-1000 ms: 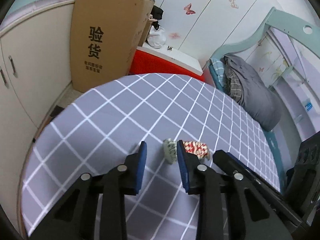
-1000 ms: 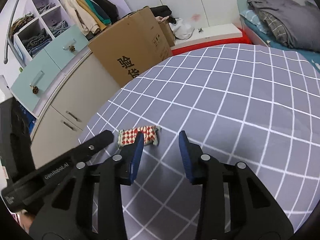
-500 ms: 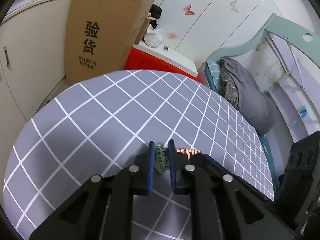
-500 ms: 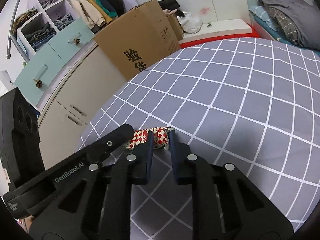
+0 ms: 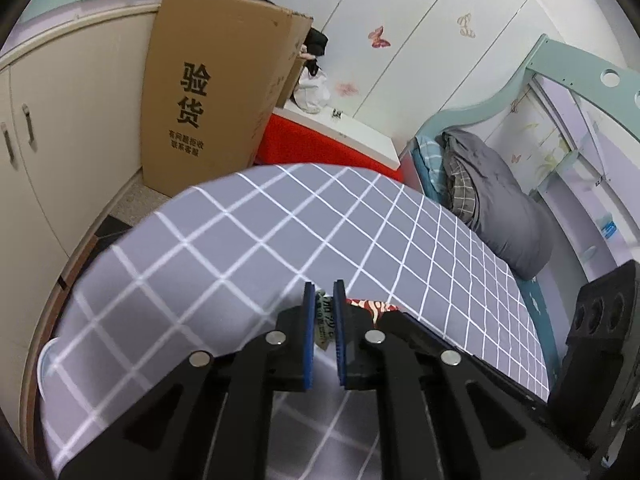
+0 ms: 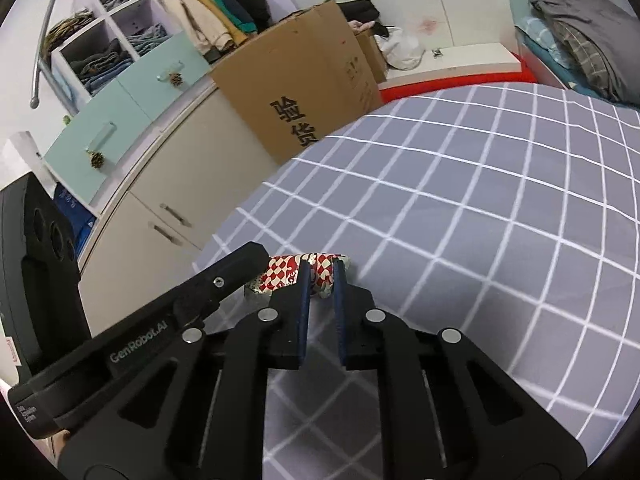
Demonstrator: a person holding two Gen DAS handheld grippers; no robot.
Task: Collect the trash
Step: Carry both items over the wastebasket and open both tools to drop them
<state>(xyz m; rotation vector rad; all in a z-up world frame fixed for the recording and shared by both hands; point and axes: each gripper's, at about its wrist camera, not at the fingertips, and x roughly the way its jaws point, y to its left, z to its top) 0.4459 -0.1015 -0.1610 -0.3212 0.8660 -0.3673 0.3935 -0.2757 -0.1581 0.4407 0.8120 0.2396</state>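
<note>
Left hand-held gripper (image 5: pixel 323 300) and right hand-held gripper (image 6: pixel 320 276) — jaws just closing, nearly shut — angle downward.

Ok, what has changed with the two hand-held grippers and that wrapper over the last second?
Both moved in on the red-and-white wrapper and their jaws have just been closing. The left hand-held gripper now pinches its greenish end, where it stood open short of it. The right hand-held gripper clamps the checked end, having been open beside it. The wrapper looks slightly raised off the grey checked bedsheet. The cardboard box is unchanged.
</note>
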